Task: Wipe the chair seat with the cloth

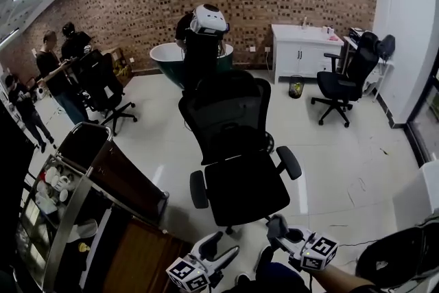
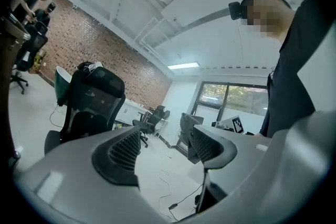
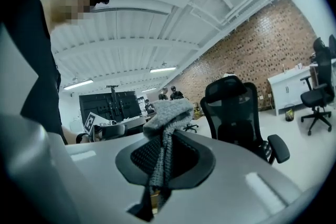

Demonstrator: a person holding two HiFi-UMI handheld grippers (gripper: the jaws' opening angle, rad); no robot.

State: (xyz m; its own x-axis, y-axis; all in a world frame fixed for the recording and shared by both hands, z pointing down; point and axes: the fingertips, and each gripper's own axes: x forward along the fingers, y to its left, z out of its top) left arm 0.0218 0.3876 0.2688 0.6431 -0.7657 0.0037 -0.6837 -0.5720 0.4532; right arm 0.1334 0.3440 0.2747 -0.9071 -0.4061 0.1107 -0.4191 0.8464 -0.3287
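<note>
A black mesh office chair (image 1: 233, 141) stands in the middle of the floor, its seat (image 1: 245, 189) facing me. Both grippers hang low in front of the seat's front edge, apart from it. My left gripper (image 1: 223, 245) is open, and in the left gripper view (image 2: 165, 147) nothing lies between its pads. My right gripper (image 1: 276, 224) is shut on a grey knitted cloth (image 3: 167, 113), which bunches above the jaws and hangs down between them. Beyond each gripper's jaws the chair (image 3: 236, 113) (image 2: 92, 107) stands some way off.
A metal cart (image 1: 75, 182) with mugs stands close at my left. Behind the chair are a person with a headset (image 1: 206, 31) and a green tub (image 1: 164, 55). More office chairs (image 1: 343, 82) (image 1: 103, 89), a white cabinet (image 1: 305, 48) and people (image 1: 51, 68) line the edges.
</note>
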